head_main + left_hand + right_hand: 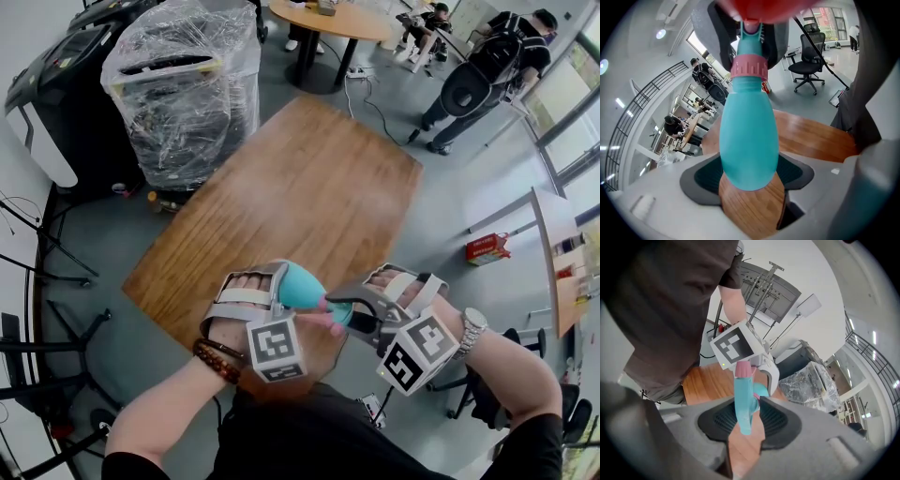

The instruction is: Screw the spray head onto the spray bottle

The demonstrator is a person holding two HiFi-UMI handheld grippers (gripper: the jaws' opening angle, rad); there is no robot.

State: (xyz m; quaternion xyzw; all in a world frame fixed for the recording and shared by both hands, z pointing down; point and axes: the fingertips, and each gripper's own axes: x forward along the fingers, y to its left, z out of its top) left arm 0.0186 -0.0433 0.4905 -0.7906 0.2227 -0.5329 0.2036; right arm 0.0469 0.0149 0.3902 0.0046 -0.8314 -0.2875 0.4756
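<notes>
Surface: wooden table (319, 178) on a grey floor.
Left gripper (749, 174): jaws clamped on the teal spray bottle (749, 136), held above the table's near edge.
Spray head (742, 399): pink collar at the bottle's neck, above the table's near edge.
Right gripper (749, 423): jaws clamped on the spray head.

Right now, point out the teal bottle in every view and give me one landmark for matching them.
Head view: bottle low centre, between left gripper and right gripper.
Left gripper view: bottle fills the centre, base gripped in the left jaws, neck pointing up.
Right gripper view: bottle just right of centre, mostly hidden behind the spray head.
Shared landmark: the table.
</notes>
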